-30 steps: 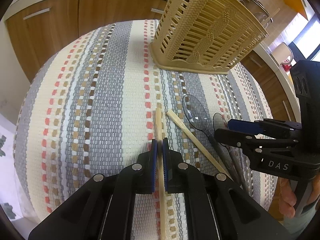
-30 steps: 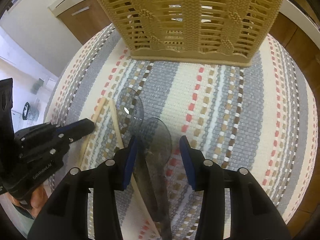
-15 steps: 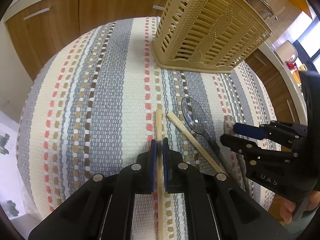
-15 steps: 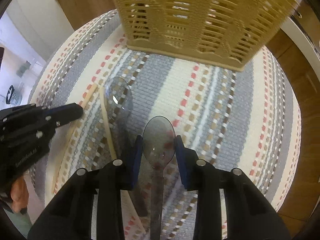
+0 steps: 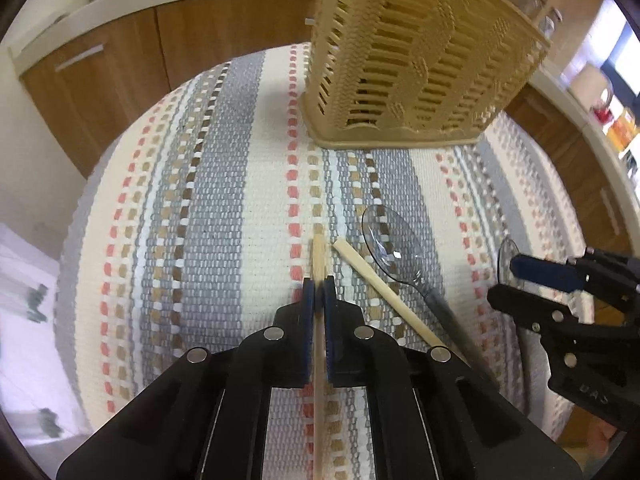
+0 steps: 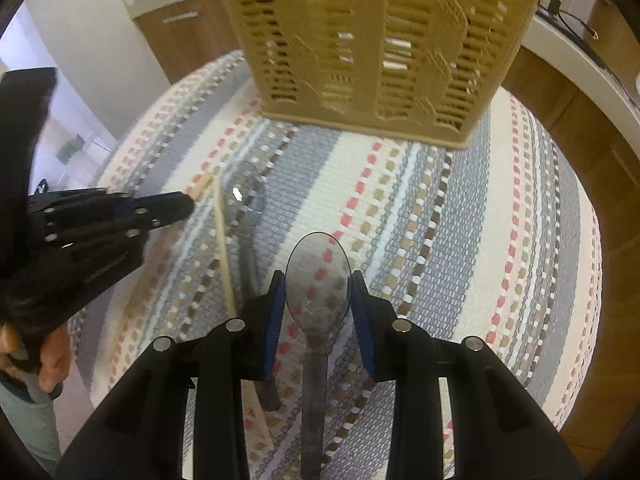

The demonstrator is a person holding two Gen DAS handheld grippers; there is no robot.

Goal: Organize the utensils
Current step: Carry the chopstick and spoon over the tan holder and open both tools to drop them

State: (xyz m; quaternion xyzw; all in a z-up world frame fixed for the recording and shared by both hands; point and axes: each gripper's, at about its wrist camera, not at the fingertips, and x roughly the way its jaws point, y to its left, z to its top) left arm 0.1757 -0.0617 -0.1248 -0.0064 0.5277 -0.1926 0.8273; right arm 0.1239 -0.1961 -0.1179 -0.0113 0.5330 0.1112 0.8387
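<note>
Left gripper (image 5: 319, 292): pads pressed tight on a chopstick (image 5: 318, 248), which runs back under the gripper body. Right gripper (image 6: 318, 300): pads closed against the bowl of a clear spoon (image 6: 318, 276), handle trailing back between the fingers. On the striped cloth (image 5: 224, 208) between them lie a second chopstick (image 5: 384, 284) and a second clear spoon (image 5: 390, 242), side by side. Beyond, a tan slatted basket (image 5: 412, 64) stands upright on the cloth.
</note>
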